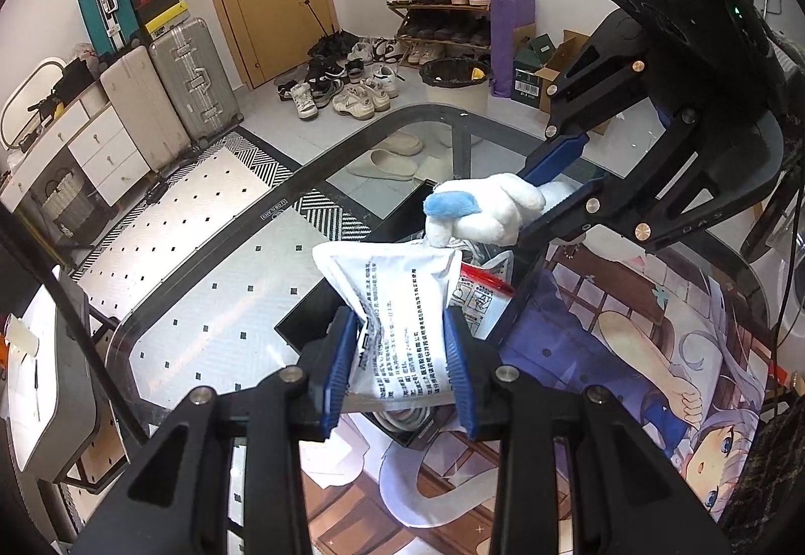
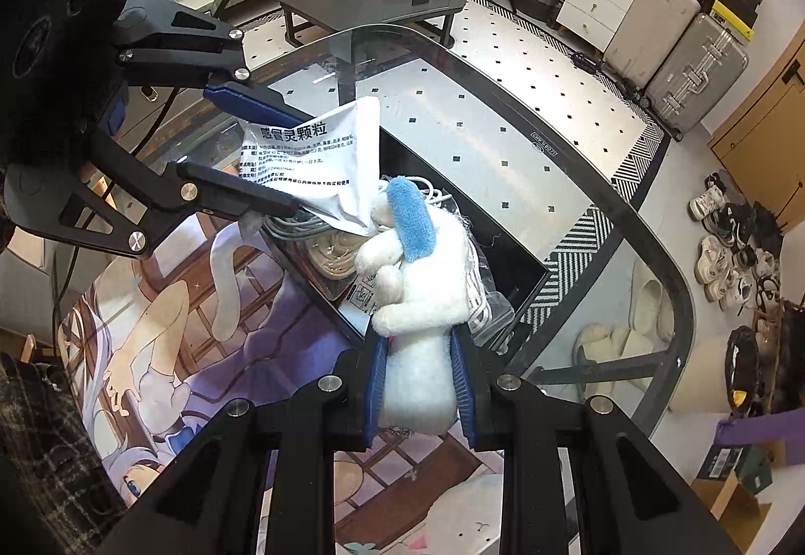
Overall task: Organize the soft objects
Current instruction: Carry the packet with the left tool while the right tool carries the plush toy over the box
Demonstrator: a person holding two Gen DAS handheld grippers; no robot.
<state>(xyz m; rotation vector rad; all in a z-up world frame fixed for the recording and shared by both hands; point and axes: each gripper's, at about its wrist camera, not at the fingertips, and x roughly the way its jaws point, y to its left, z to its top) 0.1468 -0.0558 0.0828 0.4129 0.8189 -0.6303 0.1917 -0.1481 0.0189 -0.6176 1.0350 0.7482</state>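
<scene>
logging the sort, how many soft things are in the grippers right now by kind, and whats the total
White printed sachet, clamped in the left gripper: 1
White plush toy with a blue ear, clamped in the right gripper: 1
Total held: 2
Both hang over the black box, which already holds cables and packets too tangled to count.

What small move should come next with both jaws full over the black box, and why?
Probably lower both a little and release: the left gripper holds the white sachet and the right gripper the white plush toy, both above the open black box.
</scene>
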